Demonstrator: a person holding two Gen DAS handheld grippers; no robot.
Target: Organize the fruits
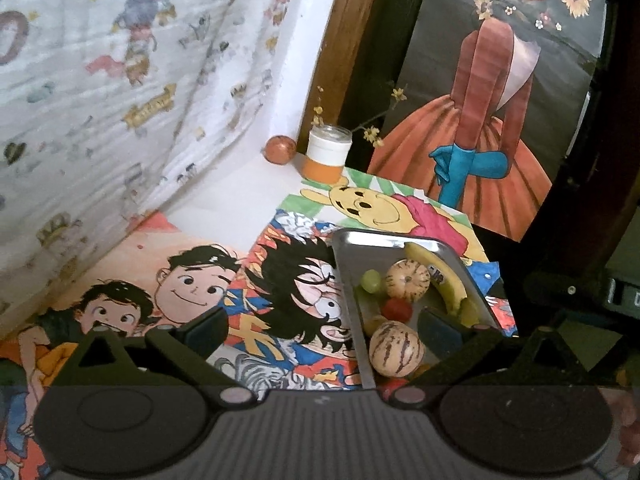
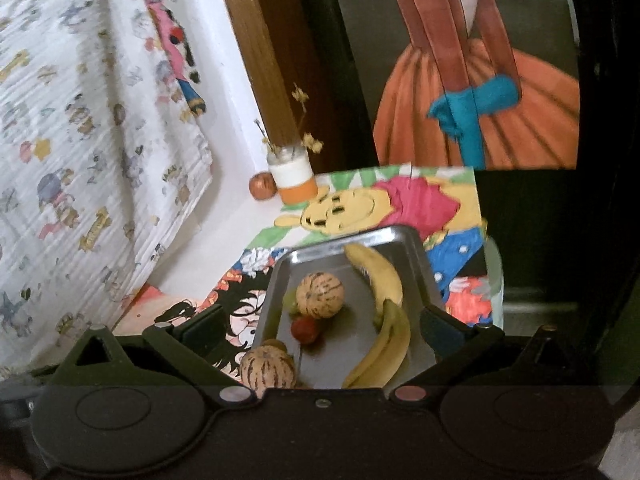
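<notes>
Left wrist view, going left to right: the left gripper (image 1: 324, 330) has its fingers spread wide with nothing between them, and the shiny rectangular metal tray (image 1: 352, 280) sits around 4 o'clock with two striped tan round melons (image 1: 396, 348), a green grape (image 1: 371, 281), a small red fruit (image 1: 396, 309) and a yellow banana (image 1: 436, 276) in it. The right gripper (image 2: 322, 328) is wide too, holding nothing, tray dead ahead at 6 o'clock. An orange-and-white jar (image 1: 328, 152) stands off at 12 o'clock, a round reddish fruit (image 1: 281, 149) just beside it.

A metal tray (image 1: 348, 248) on the desk (image 1: 224, 196) holds a banana (image 1: 436, 268), two striped melons (image 1: 406, 276), a green grape (image 1: 371, 281) and a red fruit (image 1: 397, 309); the left hand-held gripper (image 1: 324, 328) gapes wide, empty.
</notes>
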